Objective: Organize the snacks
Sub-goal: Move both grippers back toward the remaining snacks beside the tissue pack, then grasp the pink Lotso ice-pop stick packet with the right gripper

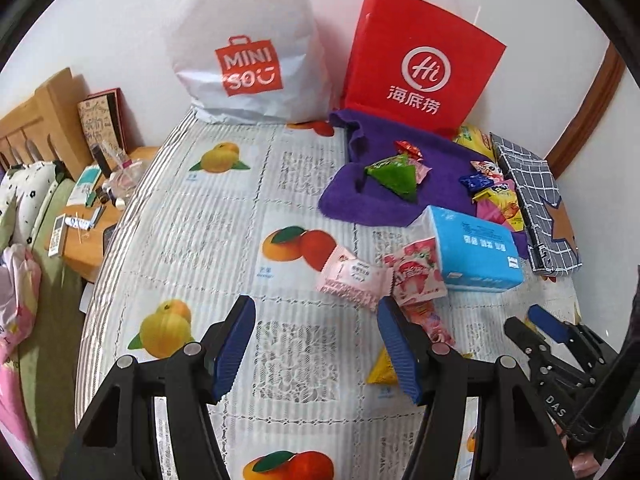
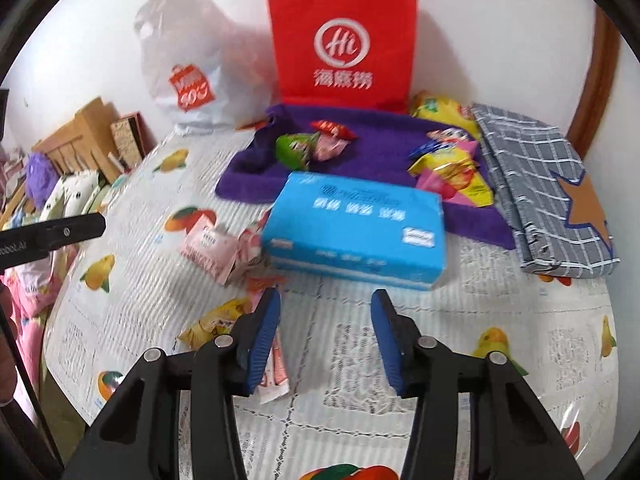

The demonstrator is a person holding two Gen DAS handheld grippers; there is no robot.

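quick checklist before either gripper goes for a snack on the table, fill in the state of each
1. Left gripper empty, jaws apart: ok.
2. Right gripper empty, jaws apart: ok.
3. Pink snack packets within view ahead of the left gripper: ok.
4. Packets free to lift: not ok, one lies against the blue tissue pack.
5. Long snack stick clear of the right gripper: not ok, it lies under the gripper's left finger.
6. Purple towel has room for more snacks: ok.
7. Red bag open at the top: cannot tell.

White wall [image 1: 120,20], wooden headboard [image 1: 44,120], brown door frame [image 1: 592,108].
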